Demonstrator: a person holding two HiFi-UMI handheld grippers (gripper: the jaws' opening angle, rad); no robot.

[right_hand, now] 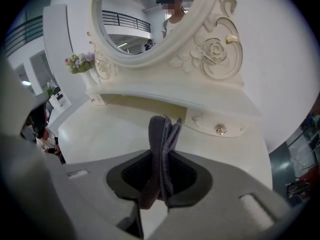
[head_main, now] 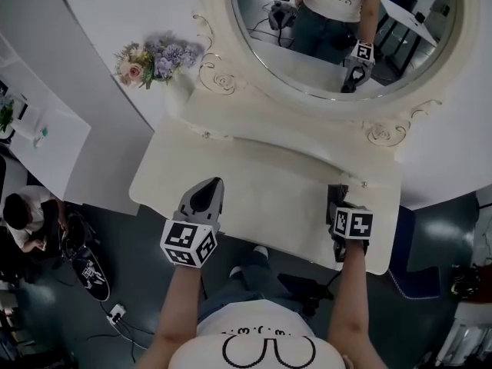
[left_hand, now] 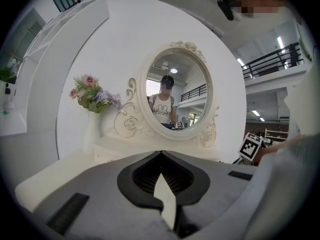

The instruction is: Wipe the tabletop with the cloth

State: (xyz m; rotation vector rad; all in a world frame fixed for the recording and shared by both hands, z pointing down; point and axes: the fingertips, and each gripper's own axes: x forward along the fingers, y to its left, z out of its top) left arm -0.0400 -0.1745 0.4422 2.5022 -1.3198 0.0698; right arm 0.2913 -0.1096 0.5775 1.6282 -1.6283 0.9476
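Both forearms reach forward over the front edge of the pale bench, roughly level with each other. The left gripper hovers near the front left edge, its fingers closed tip to tip with nothing between them. The right gripper sits toward the front right corner, fingers clamped on the folded grey cloth, which sticks out ahead of them toward the mirror. Flowers stand at the back left corner.
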